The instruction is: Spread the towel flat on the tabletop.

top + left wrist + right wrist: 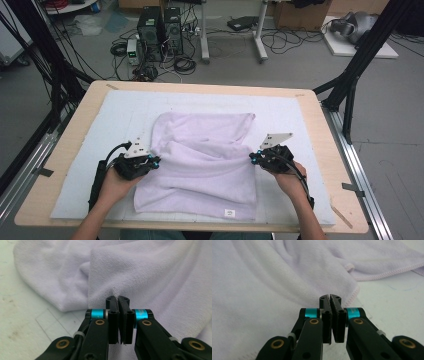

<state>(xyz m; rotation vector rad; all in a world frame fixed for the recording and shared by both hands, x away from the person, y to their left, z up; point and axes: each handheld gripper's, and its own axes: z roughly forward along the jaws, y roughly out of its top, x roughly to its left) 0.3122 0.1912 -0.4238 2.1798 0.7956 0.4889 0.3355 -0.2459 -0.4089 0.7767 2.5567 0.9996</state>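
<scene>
While the lilac towel (200, 165) lies rumpled and partly folded in the middle of the pale mat (110, 120) that covers the desk (70, 125), the left hand-held gripper (154, 162) sits at the towel's left edge, about halfway along it. In the left gripper view its jaws are clenched, pads pressed together, with the tips at a fold of the cloth (140, 277); whether any fabric is pinched between them cannot be told. The towel's bottom hem, with a small white label (229, 212), lies near the person's edge of the desk. At the towel's right edge the right hand-held gripper (254, 158) mirrors the left one. In the right gripper view its jaws are clenched too, tips just at the stitched hem (354, 296), and a grip on the cloth cannot be made out.
</scene>
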